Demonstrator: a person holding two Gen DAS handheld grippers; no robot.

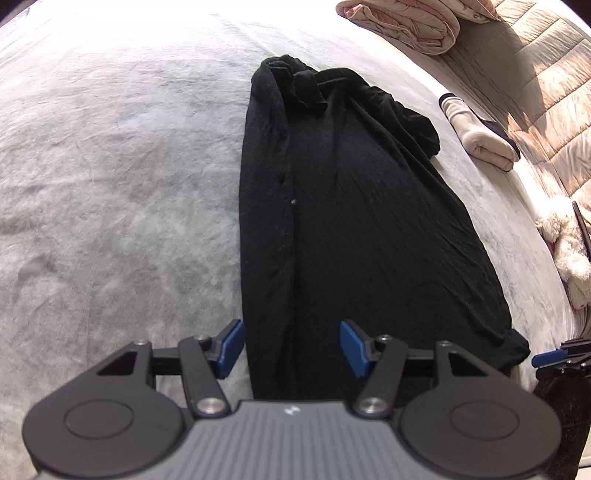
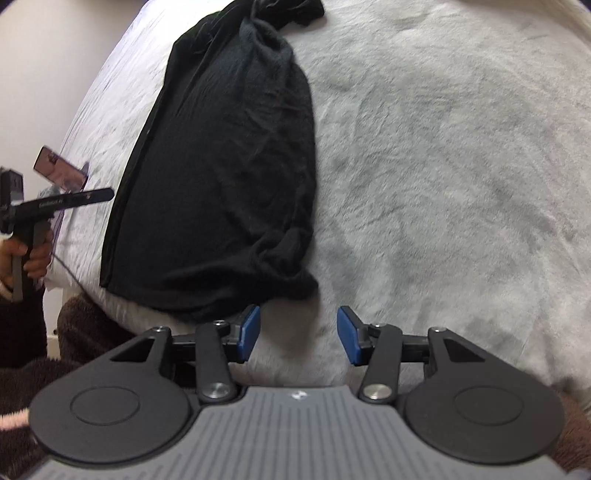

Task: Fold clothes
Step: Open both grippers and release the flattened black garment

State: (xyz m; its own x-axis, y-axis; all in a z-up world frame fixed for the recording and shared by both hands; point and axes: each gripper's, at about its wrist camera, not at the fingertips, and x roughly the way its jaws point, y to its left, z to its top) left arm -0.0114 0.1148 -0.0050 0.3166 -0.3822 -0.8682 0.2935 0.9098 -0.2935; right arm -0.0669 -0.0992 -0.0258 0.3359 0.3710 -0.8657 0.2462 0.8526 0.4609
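A black garment lies folded lengthwise in a long strip on the grey bedcover, its bunched collar end far from me. My left gripper hovers open over the strip's near end, with its blue pads either side of the left folded edge and not pressing on the cloth. In the right wrist view the same garment runs up the left half. My right gripper stands open over bare bedcover, just right of the garment's rumpled near corner. Neither gripper holds anything.
A folded beige piece, a rolled pink quilt, a quilted beige spread and a white plush toy line the bed's right side. A hand grips the left gripper's handle beyond the bed's left edge.
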